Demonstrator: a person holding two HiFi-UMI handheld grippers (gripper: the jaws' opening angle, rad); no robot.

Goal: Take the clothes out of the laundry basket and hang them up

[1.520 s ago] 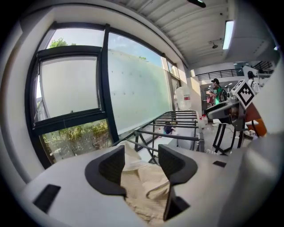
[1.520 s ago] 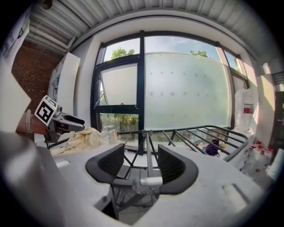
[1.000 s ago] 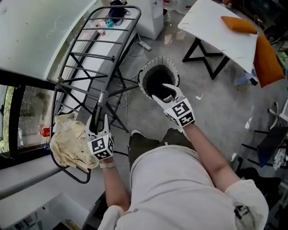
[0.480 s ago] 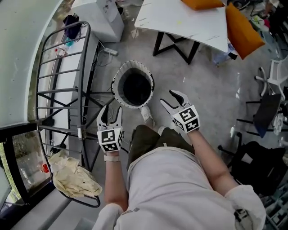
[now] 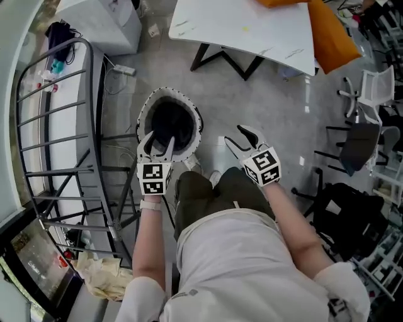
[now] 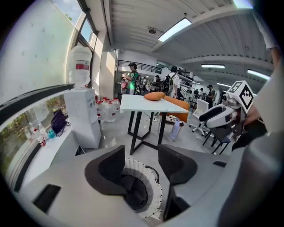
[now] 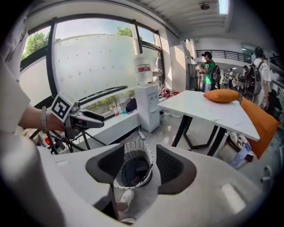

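A white woven laundry basket stands on the floor in front of my legs, with dark clothes lying in it. My left gripper hangs over the basket's near rim, open and empty. To the right of the basket my right gripper is open too, holding nothing. The left gripper view looks between open jaws down at the basket. In the right gripper view the basket and the dark clothes show between the open jaws. A cream cloth hangs on the black drying rack.
The rack runs along the window at the left. A white table with orange fabric stands beyond the basket, next to a white water dispenser. Chairs and a black bag crowd the right. My shoe is beside the basket.
My left gripper left the cream cloth on the rack and came across to the basket. My right gripper drew back from the basket's mouth to its right. The view swung right.
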